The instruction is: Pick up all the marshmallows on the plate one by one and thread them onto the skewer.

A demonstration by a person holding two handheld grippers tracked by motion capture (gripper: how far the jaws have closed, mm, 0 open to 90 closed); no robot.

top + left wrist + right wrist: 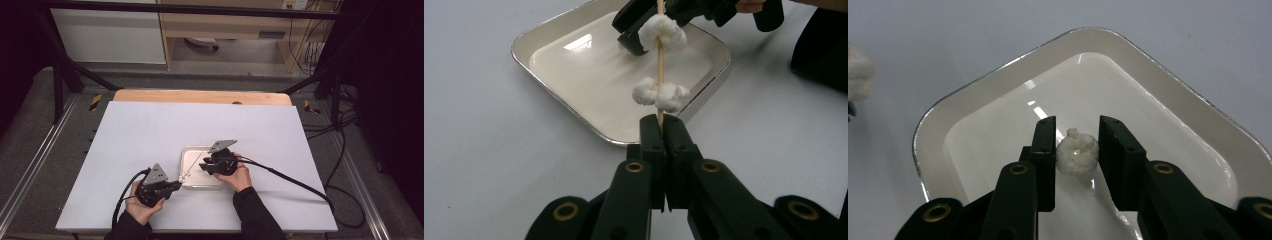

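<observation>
My left gripper (663, 122) is shut on the lower end of a thin wooden skewer (660, 60), which slants up over a shallow white tray (524, 55). Two clumps of white puffs are threaded on it, one low (660, 95) and one higher (664, 32). In the high view the left gripper (177, 184) sits at the tray's (186, 152) front left corner. My right gripper (1077, 122) points into the tray (998, 75), its jaws closed against a single white puff (1077, 155) lying on the tray floor. From above, the right gripper (202, 166) is over the tray's right half.
The tray lies on a white board (150, 130) that covers a wooden table. A black cable (290, 180) trails right from the right gripper, and another (125, 192) loops left from the left one. Metal frame posts (57, 85) stand beyond the board.
</observation>
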